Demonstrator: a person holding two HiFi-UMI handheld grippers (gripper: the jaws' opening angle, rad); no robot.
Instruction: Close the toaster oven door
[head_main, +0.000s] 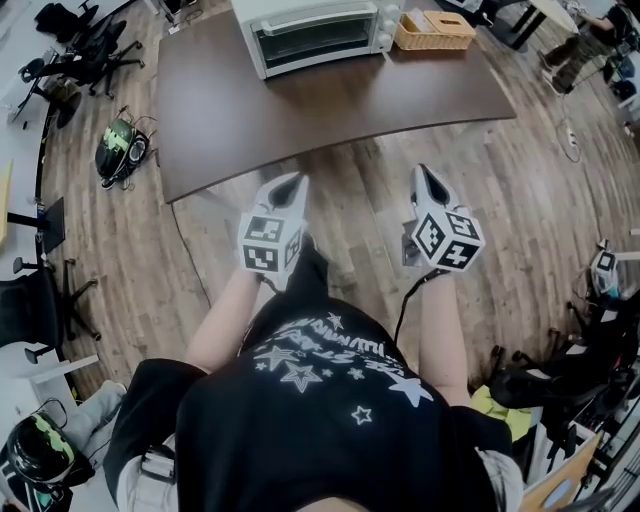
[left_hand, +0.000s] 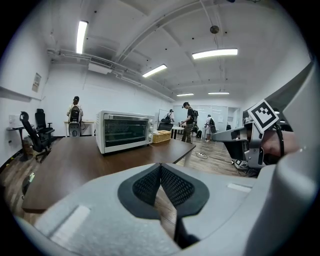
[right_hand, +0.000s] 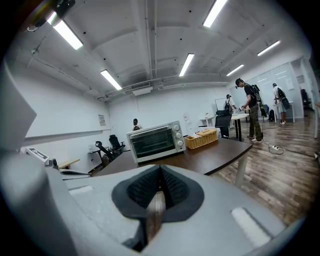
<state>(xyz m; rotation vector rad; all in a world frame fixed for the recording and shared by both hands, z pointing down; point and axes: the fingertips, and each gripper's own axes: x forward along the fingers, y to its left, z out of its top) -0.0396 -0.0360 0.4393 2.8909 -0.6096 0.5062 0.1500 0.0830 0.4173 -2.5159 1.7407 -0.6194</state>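
Observation:
A white toaster oven (head_main: 315, 35) stands at the far side of the brown table (head_main: 300, 110); its glass door sits upright and flush against the front. It also shows in the left gripper view (left_hand: 125, 131) and the right gripper view (right_hand: 156, 141). Both grippers hover over the wooden floor in front of the table's near edge, well short of the oven. My left gripper (head_main: 293, 182) has its jaws shut with nothing between them, pads touching (left_hand: 160, 166). My right gripper (head_main: 424, 172) is likewise shut and empty (right_hand: 160, 168).
A wicker basket (head_main: 433, 30) sits to the right of the oven. Office chairs (head_main: 80, 50) and a helmet (head_main: 120, 150) lie on the floor to the left. Several people stand far back in the room (right_hand: 250, 107). Bags and gear crowd the right side (head_main: 600, 330).

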